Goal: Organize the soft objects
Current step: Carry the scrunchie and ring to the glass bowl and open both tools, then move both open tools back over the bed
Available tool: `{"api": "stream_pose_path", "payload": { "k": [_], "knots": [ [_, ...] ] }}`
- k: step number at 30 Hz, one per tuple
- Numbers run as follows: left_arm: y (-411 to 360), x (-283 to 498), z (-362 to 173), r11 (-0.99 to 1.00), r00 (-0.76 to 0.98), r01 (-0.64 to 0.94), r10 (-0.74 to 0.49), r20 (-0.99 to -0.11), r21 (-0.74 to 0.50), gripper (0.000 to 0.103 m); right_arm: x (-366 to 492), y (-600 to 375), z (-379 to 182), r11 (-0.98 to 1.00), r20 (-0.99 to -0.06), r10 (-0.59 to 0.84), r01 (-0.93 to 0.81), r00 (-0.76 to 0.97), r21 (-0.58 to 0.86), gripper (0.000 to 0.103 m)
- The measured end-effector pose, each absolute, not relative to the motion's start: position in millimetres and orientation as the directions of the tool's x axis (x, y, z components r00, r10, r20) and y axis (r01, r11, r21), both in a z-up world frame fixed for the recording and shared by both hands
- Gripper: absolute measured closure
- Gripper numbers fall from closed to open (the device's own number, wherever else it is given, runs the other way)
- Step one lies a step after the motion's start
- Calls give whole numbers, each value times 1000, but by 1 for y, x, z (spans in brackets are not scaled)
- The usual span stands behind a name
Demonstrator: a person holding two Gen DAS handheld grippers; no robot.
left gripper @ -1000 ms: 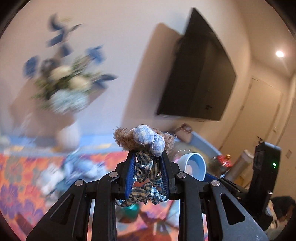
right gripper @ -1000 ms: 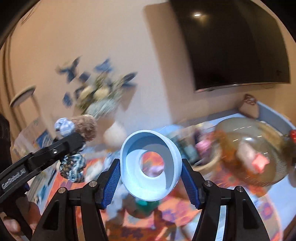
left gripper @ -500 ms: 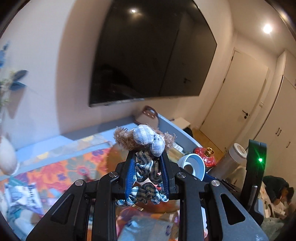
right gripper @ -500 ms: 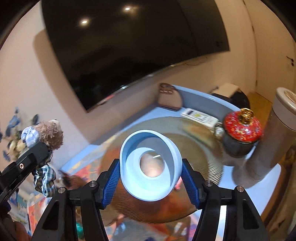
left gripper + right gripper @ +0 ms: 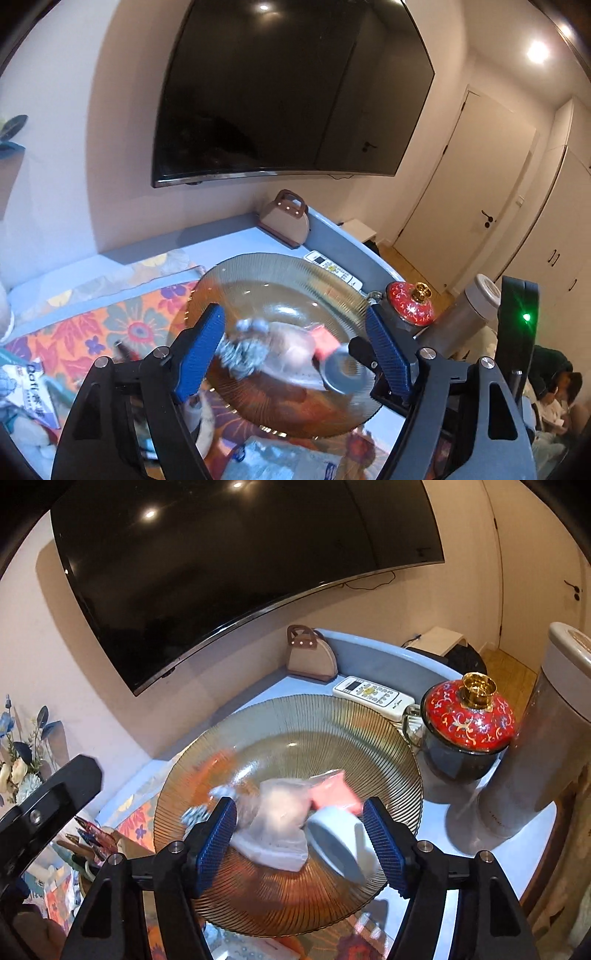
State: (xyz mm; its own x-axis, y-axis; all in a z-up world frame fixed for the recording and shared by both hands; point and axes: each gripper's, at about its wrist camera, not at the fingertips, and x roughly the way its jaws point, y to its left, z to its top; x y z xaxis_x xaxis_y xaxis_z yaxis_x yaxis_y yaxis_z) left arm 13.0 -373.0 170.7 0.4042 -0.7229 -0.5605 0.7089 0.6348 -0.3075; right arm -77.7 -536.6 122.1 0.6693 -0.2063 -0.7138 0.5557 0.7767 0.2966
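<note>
My left gripper (image 5: 293, 354) hangs over a wide amber ribbed glass bowl (image 5: 280, 262) with its jaws opening. The checked plush toy (image 5: 247, 347) is a blur below them, loose and dropping into the bowl. My right gripper (image 5: 301, 840) is over the same bowl (image 5: 332, 705), jaws opening. The pale blue ring (image 5: 340, 845) sits tilted against its right pad, with a gap on the other side. A clear bag of soft stuff (image 5: 280, 812) and a pink piece (image 5: 332, 794) lie in the bowl. The falling toy (image 5: 207, 808) shows blurred at the left pad.
A red lidded pot (image 5: 469, 716), a tall grey canister (image 5: 535, 757), a remote (image 5: 373, 696) and a small handbag-shaped holder (image 5: 310, 657) stand behind the bowl. The floral cloth (image 5: 92, 332) carries packets (image 5: 33, 384) at left. A big television hangs on the wall.
Both grippers swung right and down over the amber bowl. The left jaws opened and let the plush toy go. The right jaws widened and the blue ring tipped loose.
</note>
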Motion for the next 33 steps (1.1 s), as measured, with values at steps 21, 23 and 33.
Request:
{"api": "stream_pose_path", "payload": {
  "k": [21, 23, 33],
  "knots": [
    [-97, -32, 194, 923, 771, 257, -375, -515, -287, 17, -99, -378, 186, 917, -542, -63, 263, 838, 300, 19],
    [-61, -29, 182, 946, 795, 153, -289, -534, -284, 17, -96, -343, 183, 940, -522, -9, 185, 853, 288, 14],
    [45, -12, 65, 954, 727, -107, -117, -677, -280, 17, -60, -199, 97, 984, -601, 174, -114, 780, 137, 14]
  ]
}}
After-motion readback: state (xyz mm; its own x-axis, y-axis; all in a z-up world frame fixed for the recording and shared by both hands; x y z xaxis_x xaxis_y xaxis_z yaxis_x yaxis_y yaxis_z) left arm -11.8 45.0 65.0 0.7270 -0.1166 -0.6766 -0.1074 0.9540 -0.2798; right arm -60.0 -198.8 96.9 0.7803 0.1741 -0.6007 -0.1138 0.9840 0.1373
